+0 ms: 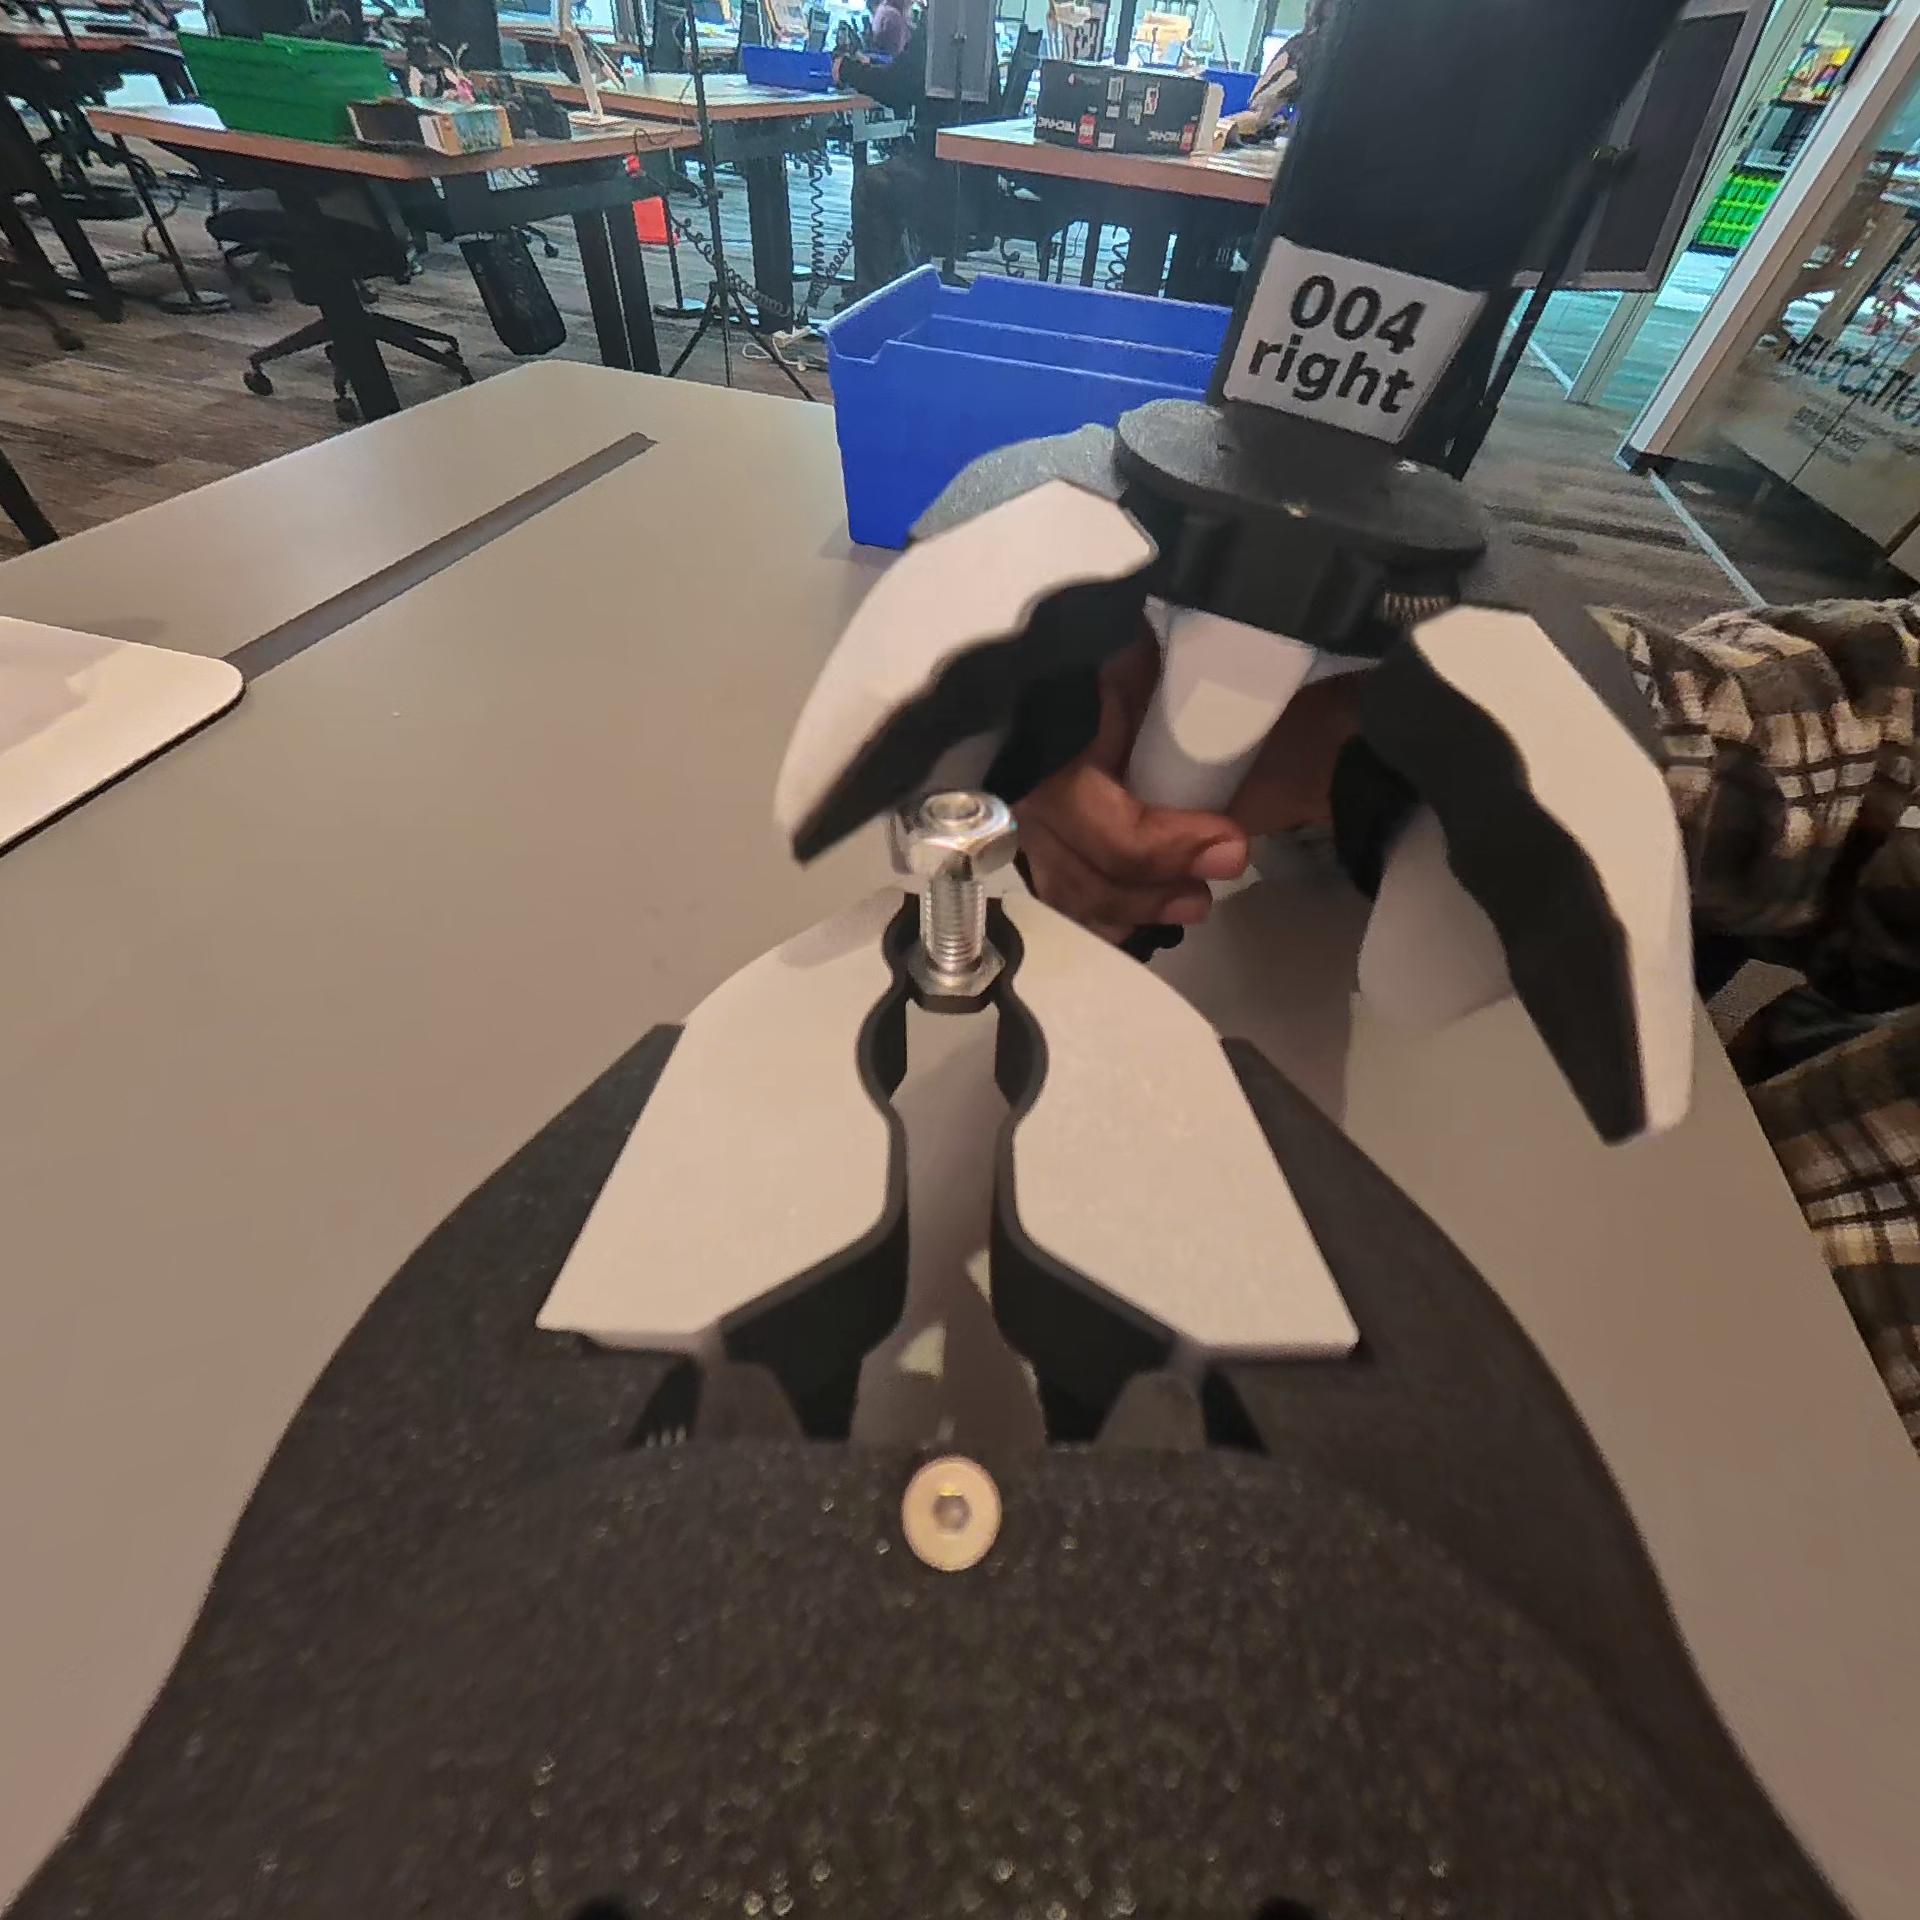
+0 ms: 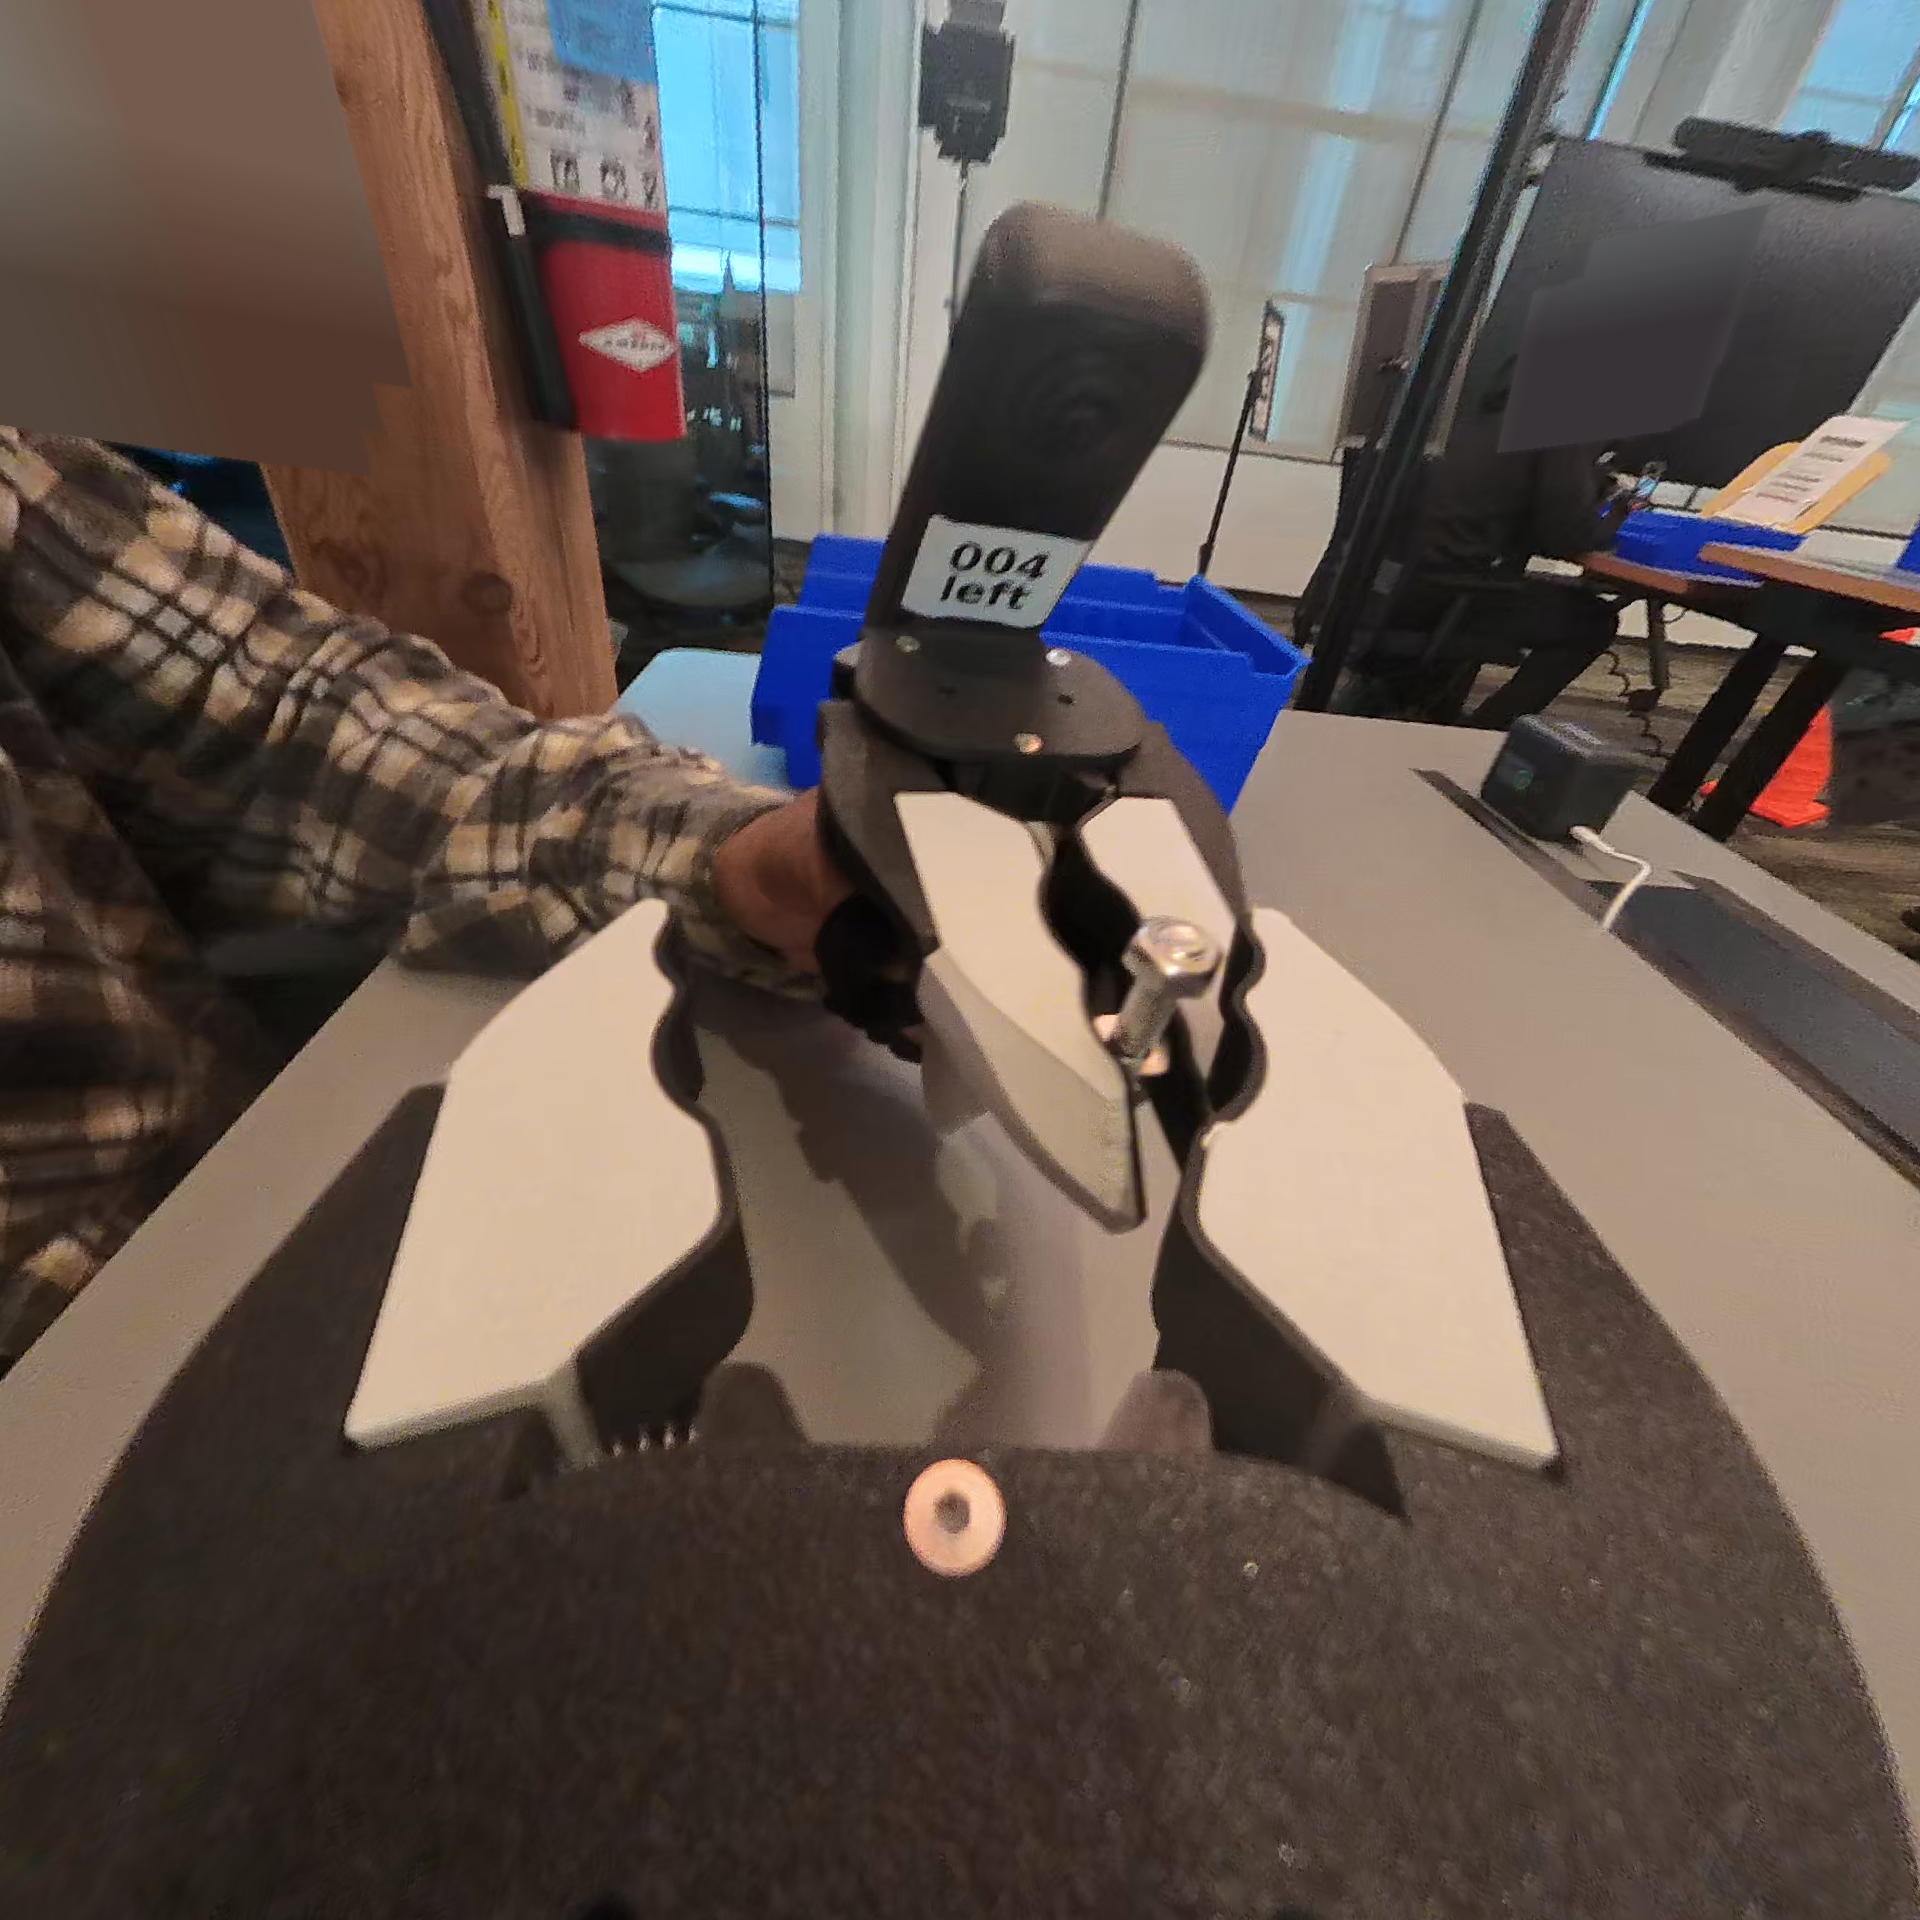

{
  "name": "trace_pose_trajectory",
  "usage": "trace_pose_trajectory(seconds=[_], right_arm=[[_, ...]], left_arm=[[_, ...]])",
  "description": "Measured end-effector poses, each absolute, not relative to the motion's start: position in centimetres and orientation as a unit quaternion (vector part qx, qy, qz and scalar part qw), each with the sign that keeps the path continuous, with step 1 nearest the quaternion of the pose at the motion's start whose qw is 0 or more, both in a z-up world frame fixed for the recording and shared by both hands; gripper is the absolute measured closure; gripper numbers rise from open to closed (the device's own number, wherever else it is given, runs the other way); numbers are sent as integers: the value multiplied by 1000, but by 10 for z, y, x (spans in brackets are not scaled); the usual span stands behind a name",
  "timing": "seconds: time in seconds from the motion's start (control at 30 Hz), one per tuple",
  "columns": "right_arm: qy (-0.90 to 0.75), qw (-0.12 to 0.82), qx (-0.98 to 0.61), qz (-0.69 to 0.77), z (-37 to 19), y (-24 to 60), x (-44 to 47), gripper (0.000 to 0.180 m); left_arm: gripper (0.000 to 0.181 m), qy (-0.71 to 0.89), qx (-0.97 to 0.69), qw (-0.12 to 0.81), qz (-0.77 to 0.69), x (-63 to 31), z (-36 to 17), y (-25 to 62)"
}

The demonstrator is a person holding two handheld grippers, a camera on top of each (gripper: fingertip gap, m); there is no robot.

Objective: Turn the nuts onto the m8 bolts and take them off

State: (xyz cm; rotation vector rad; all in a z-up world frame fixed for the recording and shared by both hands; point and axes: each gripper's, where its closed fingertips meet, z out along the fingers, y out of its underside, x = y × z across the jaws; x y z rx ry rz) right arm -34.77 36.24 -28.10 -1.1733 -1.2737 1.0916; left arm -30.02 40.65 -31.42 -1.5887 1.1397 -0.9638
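Observation:
A silver M8 bolt (image 1: 953,904) stands upright with its hex head (image 1: 953,831) on top and a nut (image 1: 953,977) threaded low on its shaft. My left gripper (image 1: 953,940) is shut on the nut and holds it above the grey table (image 1: 416,831). My right gripper (image 1: 1226,982) faces it, wide open and empty, with one fingertip (image 1: 821,831) just beside the bolt head. In the right wrist view the bolt (image 2: 1148,1003) sits inside the right gripper's (image 2: 961,935) spread fingers, near the right-hand one, held by the left gripper (image 2: 1143,1081).
A blue bin (image 1: 987,416) stands at the table's far edge, also in the right wrist view (image 2: 1195,644). A white pad (image 1: 83,707) lies at the left. A small black device (image 2: 1558,779) with a white cable sits by a dark table slot. A plaid sleeve (image 2: 312,779) reaches in. Left tips to right tips: about 6 cm.

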Motion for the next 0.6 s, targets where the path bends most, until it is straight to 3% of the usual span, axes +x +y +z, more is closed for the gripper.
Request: trace_pose_trajectory(seconds=[0.6], right_arm=[[-512, 543, -492, 449, -275, 367, -332, 87]], left_arm=[[170, 461, -654, 457, -390, -298, -314, 406]])
